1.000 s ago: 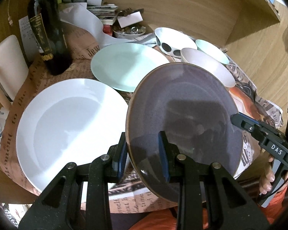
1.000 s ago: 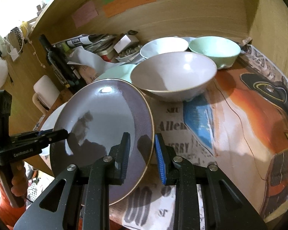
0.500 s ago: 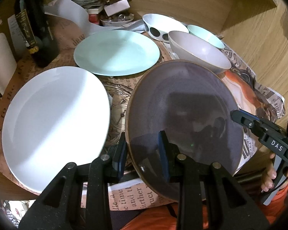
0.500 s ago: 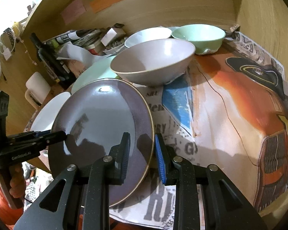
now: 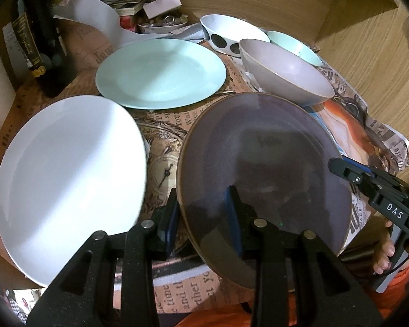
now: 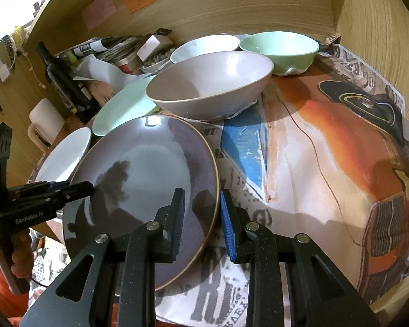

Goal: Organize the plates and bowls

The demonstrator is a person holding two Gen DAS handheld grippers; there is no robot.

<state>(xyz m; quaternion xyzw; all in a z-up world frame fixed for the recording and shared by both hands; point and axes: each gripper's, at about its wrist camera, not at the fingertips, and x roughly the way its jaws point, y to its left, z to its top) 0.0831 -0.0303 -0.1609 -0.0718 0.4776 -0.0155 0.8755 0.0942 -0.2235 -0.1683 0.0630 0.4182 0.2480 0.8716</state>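
Note:
A dark purple plate (image 5: 264, 163) with a gold rim is held at both sides over the table's near edge. My left gripper (image 5: 203, 218) is shut on its left rim. My right gripper (image 6: 201, 218) is shut on its right rim (image 6: 214, 188). The plate also shows in the right wrist view (image 6: 139, 185). A white plate (image 5: 68, 174) lies to the left and a mint plate (image 5: 161, 73) behind it. A mauve bowl (image 6: 210, 81), a mint bowl (image 6: 280, 49) and a white bowl with dark spots (image 5: 229, 34) stand at the back right.
Newspaper sheets (image 6: 313, 147) cover the table. A dark wine bottle (image 5: 41, 35) stands at the back left. Papers, a small box and a dish of small items (image 5: 161, 11) are piled against the wooden back wall. A wooden side wall (image 6: 381, 27) closes the right.
Both grippers and the purple plate have drawn back toward the table's near edge and tilted down. The white and mint plates now show further ahead. The grips have not changed.

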